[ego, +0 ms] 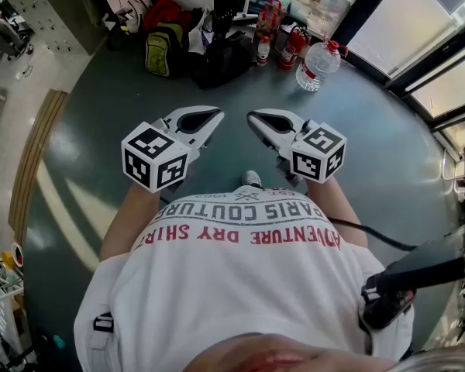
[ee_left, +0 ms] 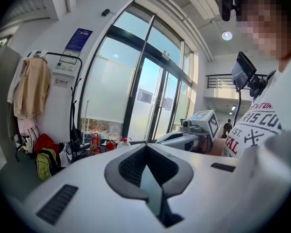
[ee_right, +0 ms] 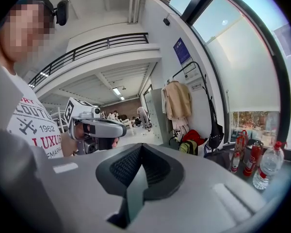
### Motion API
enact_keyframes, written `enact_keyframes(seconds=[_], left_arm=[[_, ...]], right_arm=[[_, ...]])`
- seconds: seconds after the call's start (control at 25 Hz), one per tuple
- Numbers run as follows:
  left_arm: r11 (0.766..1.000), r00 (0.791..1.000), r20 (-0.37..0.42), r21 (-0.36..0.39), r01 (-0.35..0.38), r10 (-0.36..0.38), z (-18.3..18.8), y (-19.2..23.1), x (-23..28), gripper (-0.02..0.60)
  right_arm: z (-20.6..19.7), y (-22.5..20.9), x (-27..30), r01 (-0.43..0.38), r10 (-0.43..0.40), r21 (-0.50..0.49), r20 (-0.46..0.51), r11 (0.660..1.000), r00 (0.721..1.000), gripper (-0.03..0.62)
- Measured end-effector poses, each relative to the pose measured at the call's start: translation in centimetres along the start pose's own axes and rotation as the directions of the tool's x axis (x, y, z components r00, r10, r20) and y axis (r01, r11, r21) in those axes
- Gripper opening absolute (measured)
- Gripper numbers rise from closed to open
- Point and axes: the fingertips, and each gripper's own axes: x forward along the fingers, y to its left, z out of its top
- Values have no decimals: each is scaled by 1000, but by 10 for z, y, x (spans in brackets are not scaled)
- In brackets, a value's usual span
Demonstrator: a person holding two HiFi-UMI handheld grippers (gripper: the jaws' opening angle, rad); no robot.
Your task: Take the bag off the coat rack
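Dark grey-green floor [ego: 101,130], smooth and glossy, with a paler tiled strip at far left. The room is a lobby with tall glass doors [ee_left: 150,96] and a mezzanine railing [ee_right: 92,47] above.

The left gripper [ego: 214,115] and right gripper [ego: 253,117] are held side by side in front of the person, well short of the rack. Both have their jaws pressed together with nothing between them.

The coat rack [ee_left: 73,111] stands at the far wall. The black bag [ee_right: 215,135] hangs on it, low by the pole. A beige coat [ee_left: 33,86] hangs to its left. On the floor by the base are a yellow-green backpack [ego: 161,49], a red bag [ego: 164,10], red fire extinguishers [ego: 292,49] and a big water bottle [ego: 318,64] with a red cap.

The white shirt [ego: 240,231] reads "PARIS COUTURE" and "ADVENTURE DRY SHIRT"; "1962" shows in the right gripper view. The blue wall sign [ee_left: 78,39] and the white notices under it are too small to read.

The rack top is cut off in the head view, and the clutter at its foot is hard to tell apart.
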Motion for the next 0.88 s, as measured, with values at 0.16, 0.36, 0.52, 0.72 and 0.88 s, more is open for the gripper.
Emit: enact_keyframes(seconds=[0.16,0.36,0.52,0.72,0.88], left_arm=[[1000,1000,3,-5,13,-13,0,4,-3,2],[1000,1000,17,-4,17,-17,4,8,-9,2],[1000,1000,22,-9,18,-18,8,10,-15,2],[999,999,26,-33,29,-28,10,25,-15,2],[998,999,26,-56,38,-37,13,41,4,2]], right_arm=[[0,4,7,2,-2,-2,-4,1000,1000,2],[4,4,9,16,-17,-13,-6,1000,1000,2],[12,4,8,34,-33,-15,11,999,999,2],[14,-3,18,43,-43,0,11,999,999,2],[10,-25,26,48,-48,27,-7,998,999,2]])
